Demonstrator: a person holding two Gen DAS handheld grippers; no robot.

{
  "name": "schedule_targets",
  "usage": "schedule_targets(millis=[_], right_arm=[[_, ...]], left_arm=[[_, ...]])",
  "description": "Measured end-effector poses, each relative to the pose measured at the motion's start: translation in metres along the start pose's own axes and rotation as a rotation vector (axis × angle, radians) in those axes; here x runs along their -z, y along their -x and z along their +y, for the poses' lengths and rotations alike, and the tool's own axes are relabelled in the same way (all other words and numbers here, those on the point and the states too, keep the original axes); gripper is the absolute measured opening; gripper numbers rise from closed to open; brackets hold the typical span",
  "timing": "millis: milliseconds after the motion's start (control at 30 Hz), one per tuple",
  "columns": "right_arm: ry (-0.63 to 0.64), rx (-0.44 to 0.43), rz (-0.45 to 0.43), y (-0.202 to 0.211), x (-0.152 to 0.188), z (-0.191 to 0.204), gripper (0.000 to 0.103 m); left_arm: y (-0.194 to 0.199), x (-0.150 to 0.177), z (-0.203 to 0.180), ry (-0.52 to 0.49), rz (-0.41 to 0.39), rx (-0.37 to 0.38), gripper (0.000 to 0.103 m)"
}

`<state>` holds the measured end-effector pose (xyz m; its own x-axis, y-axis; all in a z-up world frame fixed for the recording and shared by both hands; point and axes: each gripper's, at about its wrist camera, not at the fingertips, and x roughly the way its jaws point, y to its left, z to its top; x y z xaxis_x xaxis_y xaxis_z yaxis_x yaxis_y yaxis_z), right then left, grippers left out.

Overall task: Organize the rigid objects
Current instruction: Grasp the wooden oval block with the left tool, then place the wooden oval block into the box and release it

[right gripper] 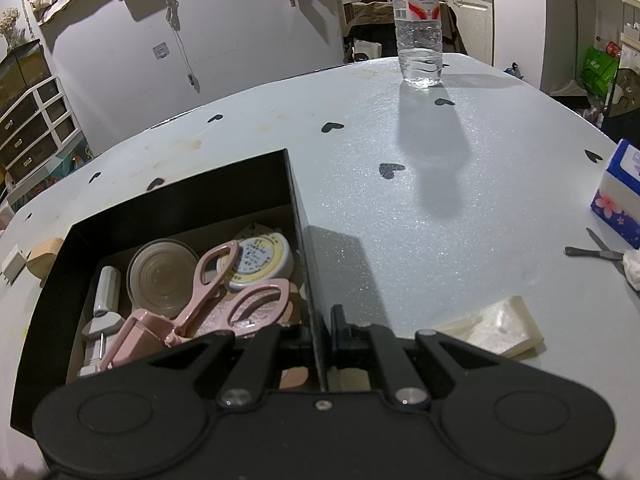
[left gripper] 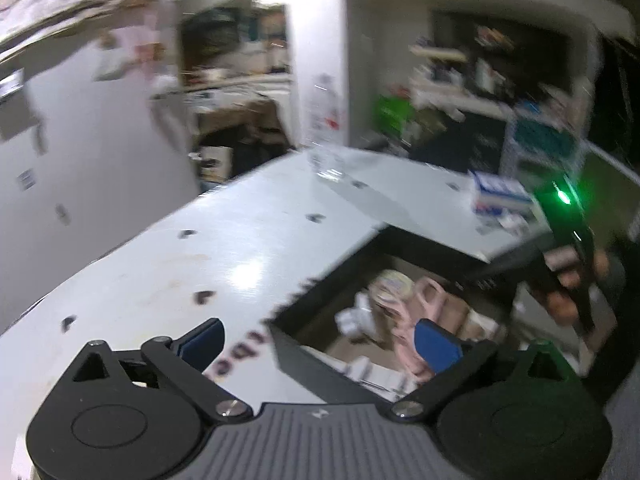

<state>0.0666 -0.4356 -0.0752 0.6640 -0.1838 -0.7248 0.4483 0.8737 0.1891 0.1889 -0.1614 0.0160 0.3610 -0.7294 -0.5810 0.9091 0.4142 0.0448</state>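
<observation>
An open black box (right gripper: 180,196) stands on the pale table and holds a pink eyelash curler (right gripper: 224,292), a round tape measure (right gripper: 264,260), a clear round lid (right gripper: 164,276) and a white plug (right gripper: 100,324). My right gripper (right gripper: 320,334) is shut on the box's right wall, one finger inside and one outside. In the blurred left wrist view my left gripper (left gripper: 318,342) hangs open over the box's near corner (left gripper: 296,312), with nothing between its blue pads (left gripper: 436,344). The pink curler (left gripper: 424,304) lies below it.
A water bottle (right gripper: 420,40) stands at the table's far edge. A tissue pack (right gripper: 620,196), a metal nail file (right gripper: 592,252) and a translucent wedge-shaped dish (right gripper: 492,326) lie right of the box. A wooden piece (right gripper: 44,256) sits left of it. A hand (left gripper: 568,284) holds the right gripper.
</observation>
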Motion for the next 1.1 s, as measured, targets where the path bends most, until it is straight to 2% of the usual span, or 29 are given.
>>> schedule_targets(millis=[100,200,300,367,400,500,567,733,900,967,1000,1067,1100], right_arm=[[0.000,0.001,0.000,0.000,0.000,0.000,0.007],[-0.002,0.001,0.000,0.000,0.000,0.000,0.007],[-0.001,0.001,0.000,0.000,0.000,0.000,0.007],[-0.001,0.001,0.000,0.000,0.000,0.000,0.007],[-0.001,0.001,0.000,0.000,0.000,0.000,0.007],[-0.001,0.000,0.000,0.000,0.000,0.000,0.007],[0.000,-0.001,0.000,-0.001,0.001,-0.001,0.007],[0.002,0.000,0.003,-0.001,0.000,0.000,0.007],[0.000,0.002,0.003,-0.001,0.000,0.000,0.007],[0.002,0.004,0.004,-0.001,0.000,0.000,0.007],[0.002,0.004,0.004,-0.001,0.000,0.000,0.007],[0.001,0.004,0.004,-0.001,0.000,0.000,0.007],[0.001,0.004,0.004,-0.001,0.000,0.000,0.007]], left_arm=[[0.004,0.002,0.016,0.110,-0.037,-0.121,0.103],[-0.001,0.008,0.037,0.262,-0.049,-0.277,0.103],[-0.011,0.018,0.053,0.419,-0.057,-0.391,0.103],[-0.021,0.023,0.059,0.461,-0.032,-0.462,0.103],[-0.029,0.026,0.060,0.471,-0.012,-0.521,0.103],[-0.050,0.031,0.063,0.468,0.050,-0.652,0.103],[-0.061,0.033,0.066,0.465,0.074,-0.675,0.103],[-0.083,0.039,0.073,0.510,0.112,-0.672,0.103],[-0.087,0.045,0.075,0.556,0.085,-0.744,0.103],[-0.087,0.048,0.076,0.563,0.075,-0.728,0.099],[-0.087,0.049,0.076,0.561,0.074,-0.722,0.093],[-0.086,0.050,0.075,0.556,0.069,-0.709,0.088],[-0.085,0.050,0.075,0.556,0.068,-0.708,0.088]])
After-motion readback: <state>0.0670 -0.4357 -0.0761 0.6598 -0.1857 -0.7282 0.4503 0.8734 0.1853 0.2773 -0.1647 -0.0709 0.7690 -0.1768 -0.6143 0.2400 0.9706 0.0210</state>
